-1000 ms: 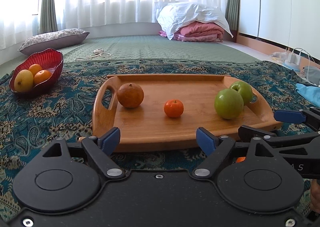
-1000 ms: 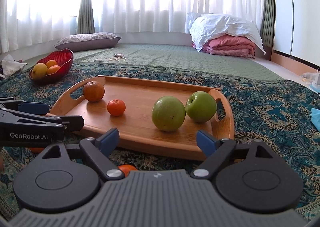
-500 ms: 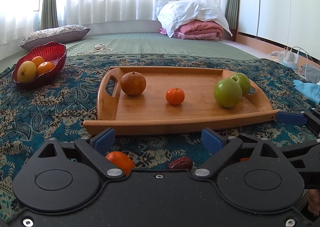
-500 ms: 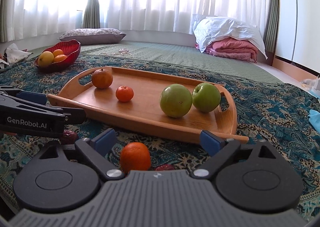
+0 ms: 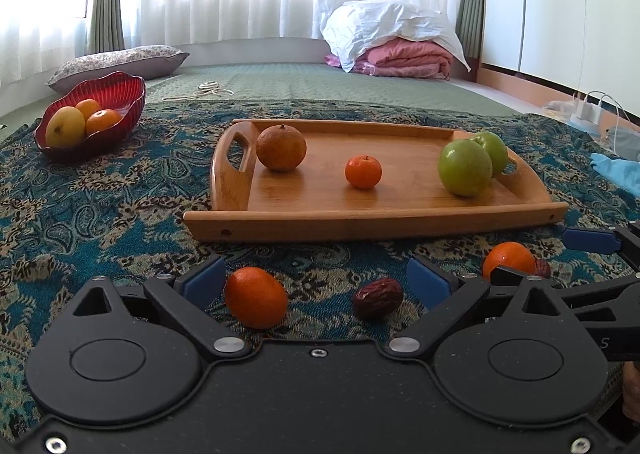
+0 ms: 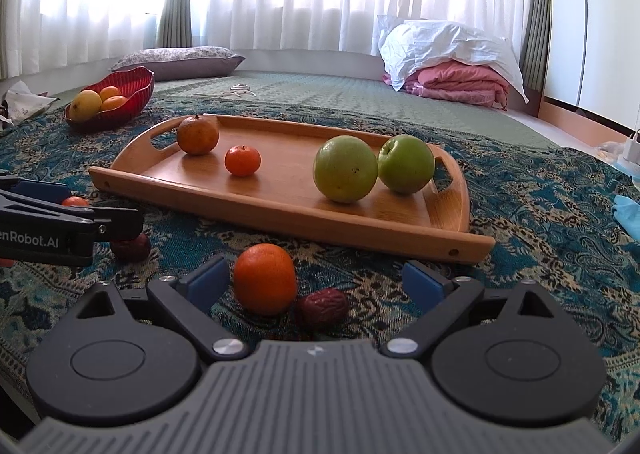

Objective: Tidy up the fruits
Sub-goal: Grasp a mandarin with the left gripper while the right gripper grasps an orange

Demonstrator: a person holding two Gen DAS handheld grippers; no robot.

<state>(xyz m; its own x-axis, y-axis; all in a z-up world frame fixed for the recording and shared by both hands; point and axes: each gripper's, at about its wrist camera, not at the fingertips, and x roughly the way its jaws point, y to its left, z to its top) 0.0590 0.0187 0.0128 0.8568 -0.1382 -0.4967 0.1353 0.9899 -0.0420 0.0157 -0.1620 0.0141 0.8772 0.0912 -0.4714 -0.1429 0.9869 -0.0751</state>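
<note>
I hold two grippers low over a patterned blue rug (image 5: 100,213), both with fingers spread wide and grasping nothing. Between the fingers of my left gripper (image 5: 316,280) lie a small orange (image 5: 256,297) and a dark red date (image 5: 378,298), both on the rug just short of the wooden tray (image 5: 360,219). My right gripper (image 6: 316,278) frames another orange (image 6: 265,278) with a second date (image 6: 326,308) touching it. I judge each tool is lined up to pick a loose fruit. The tray already carries a brownish orange (image 5: 281,148), a mandarin (image 5: 363,172) and two green apples (image 5: 465,167) (citrus left, apples right). A red bowl (image 5: 132,93) of fruit sits well apart, far left.
</note>
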